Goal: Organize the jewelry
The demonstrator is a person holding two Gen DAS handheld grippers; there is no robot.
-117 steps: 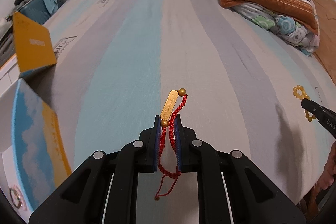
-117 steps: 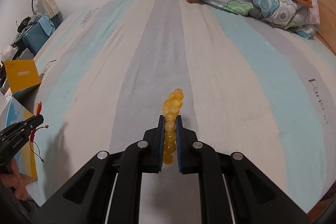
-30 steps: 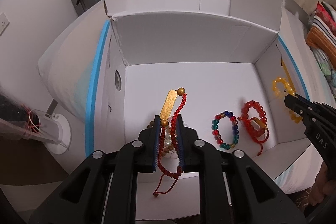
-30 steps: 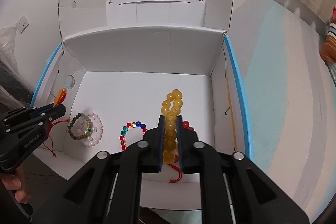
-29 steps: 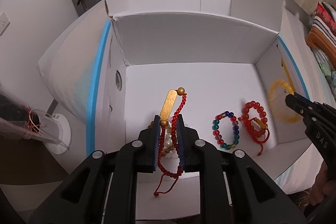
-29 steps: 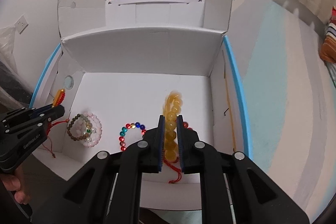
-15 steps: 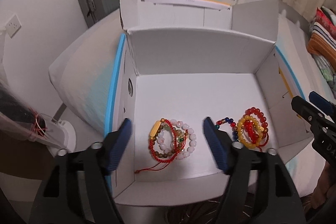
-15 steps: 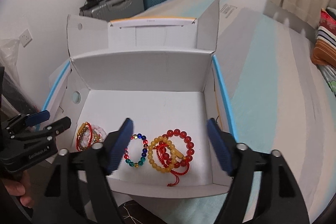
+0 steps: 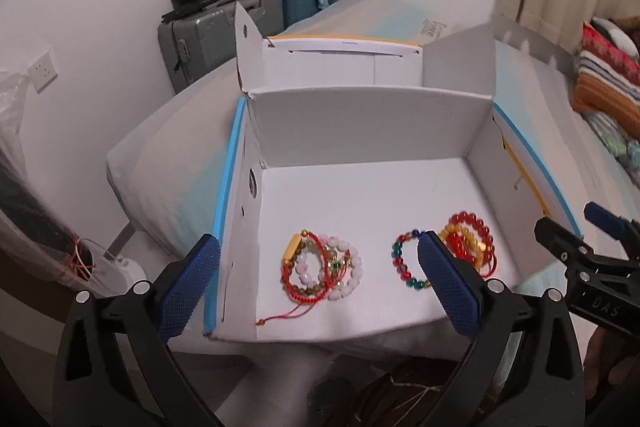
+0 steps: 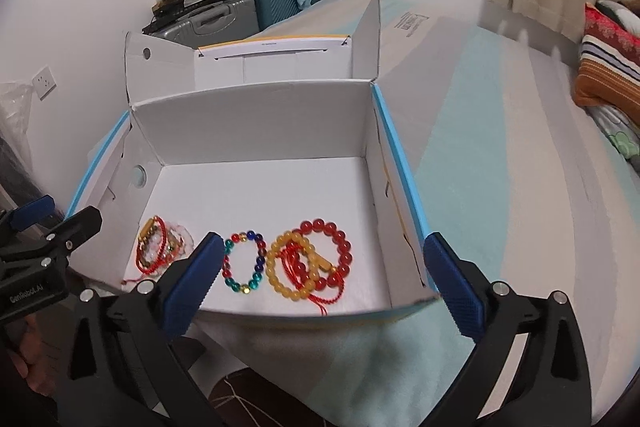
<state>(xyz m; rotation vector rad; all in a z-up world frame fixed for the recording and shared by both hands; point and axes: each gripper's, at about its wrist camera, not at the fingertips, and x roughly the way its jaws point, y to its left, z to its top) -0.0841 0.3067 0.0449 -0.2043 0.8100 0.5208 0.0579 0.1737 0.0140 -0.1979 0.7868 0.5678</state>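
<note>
Where the left gripper (image 9: 318, 277) fingers (image 9: 448, 281) spread, multicolour bracelet (image 9: 408, 265) half-hidden

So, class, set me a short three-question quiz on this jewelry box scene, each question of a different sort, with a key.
1. True or false: the left gripper is shut on a bracelet.
2. Multiple choice: the yellow bead bracelet lies A) on the striped bed sheet, B) overlapping the red bead bracelet, C) outside the white cardboard box.
3. Fill in: the multicoloured glass bead bracelet lies between the red cord bracelet with a gold bar and the ____ bead bracelet.

Key: 1 false; 2 B; 3 yellow.
</note>
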